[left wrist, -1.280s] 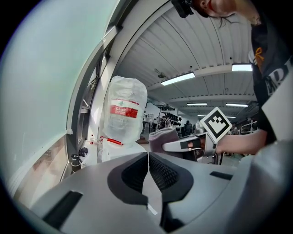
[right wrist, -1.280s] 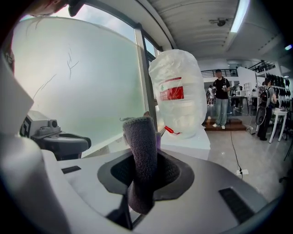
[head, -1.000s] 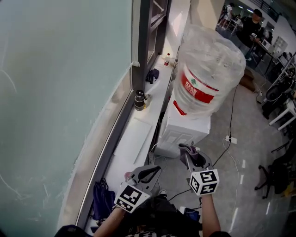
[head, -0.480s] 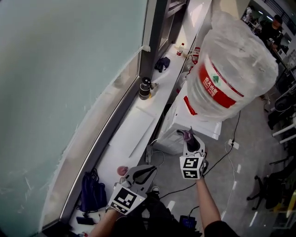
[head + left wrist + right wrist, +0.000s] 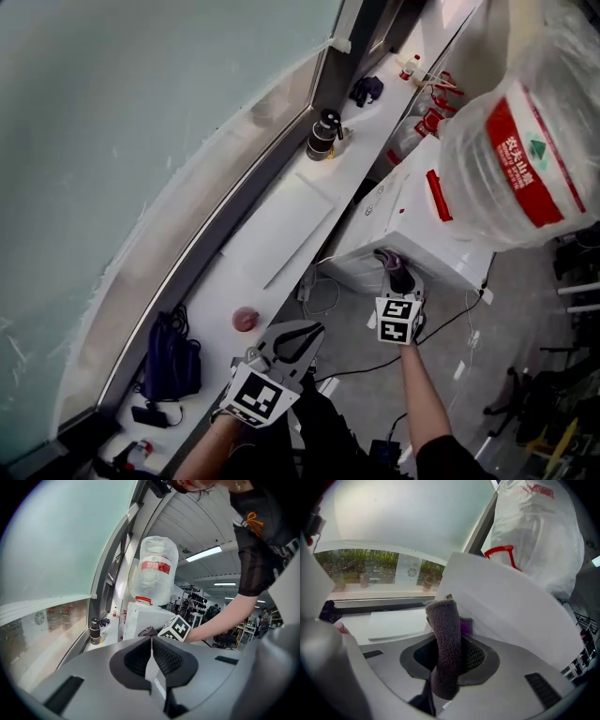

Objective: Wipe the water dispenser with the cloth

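Right hand-held gripper (image 5: pixel 397 279), clamping the cloth (image 5: pixel 444 648), has reached the dispenser (image 5: pixel 412 211) mid-frame, so wiping can start. Left hand-held gripper (image 5: pixel 298 339) hangs closed, empty.

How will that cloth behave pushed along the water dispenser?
The cloth looks soft and knitted, so it will probably squash and fold, not stay stiff. Pinched in the right claw it stands up, so it seems light. Its fuzzy surface may drag slightly on the smooth water dispenser.

Left gripper (image 5: pixel 314 331) and right gripper (image 5: pixel 397 277), smooth grey plastic shells, black ribbed pads (image 5: pixel 166 656), each with a white cube (image 5: pixel 260 397) of black square markers, black short sleeve (image 5: pixel 255 550), small orange knot (image 5: pixel 251 517)
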`<state>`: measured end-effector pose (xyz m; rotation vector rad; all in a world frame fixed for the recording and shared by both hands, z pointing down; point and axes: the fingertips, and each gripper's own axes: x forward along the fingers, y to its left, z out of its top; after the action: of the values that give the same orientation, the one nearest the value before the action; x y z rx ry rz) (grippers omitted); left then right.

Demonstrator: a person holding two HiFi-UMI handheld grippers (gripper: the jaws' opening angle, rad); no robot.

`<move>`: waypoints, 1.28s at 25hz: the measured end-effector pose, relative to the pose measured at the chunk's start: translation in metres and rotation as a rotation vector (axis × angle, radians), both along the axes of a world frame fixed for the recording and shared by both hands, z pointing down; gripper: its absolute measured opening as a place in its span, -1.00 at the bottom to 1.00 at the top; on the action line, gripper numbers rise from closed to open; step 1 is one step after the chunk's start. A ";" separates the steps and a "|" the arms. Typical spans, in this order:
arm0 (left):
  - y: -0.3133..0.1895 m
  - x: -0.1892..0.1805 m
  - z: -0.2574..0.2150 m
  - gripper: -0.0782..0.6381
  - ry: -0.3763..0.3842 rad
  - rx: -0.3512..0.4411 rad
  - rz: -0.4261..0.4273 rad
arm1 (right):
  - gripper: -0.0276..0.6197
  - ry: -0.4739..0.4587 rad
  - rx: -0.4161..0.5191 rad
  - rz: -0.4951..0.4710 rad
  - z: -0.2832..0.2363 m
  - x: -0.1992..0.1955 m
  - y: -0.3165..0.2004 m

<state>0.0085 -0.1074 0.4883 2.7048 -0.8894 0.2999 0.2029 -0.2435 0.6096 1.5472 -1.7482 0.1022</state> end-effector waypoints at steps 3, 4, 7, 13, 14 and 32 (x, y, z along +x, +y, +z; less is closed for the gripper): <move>-0.001 0.001 0.016 -0.73 -0.031 0.013 -0.013 | -0.60 -0.003 -0.046 -0.002 0.048 0.002 -0.003; -0.001 0.002 0.023 -0.73 -0.032 0.008 -0.022 | -0.60 0.002 -0.058 -0.006 0.063 0.002 -0.004; -0.006 0.006 0.044 -0.73 -0.015 0.001 -0.055 | -0.60 0.020 -0.073 -0.023 0.106 0.003 -0.007; -0.014 0.008 0.086 -0.73 -0.025 -0.014 -0.100 | -0.60 0.014 -0.148 -0.011 0.197 0.002 -0.008; -0.016 0.008 0.090 -0.73 -0.025 -0.018 -0.110 | -0.60 0.013 -0.166 -0.010 0.211 0.002 -0.007; -0.031 0.005 0.084 -0.73 0.000 -0.052 -0.085 | -0.60 -0.106 -0.255 0.019 0.212 0.006 0.021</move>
<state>0.0133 -0.1388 0.5726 2.6118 -0.9796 0.3014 0.2092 -0.2225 0.8216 1.3928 -1.7264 0.4075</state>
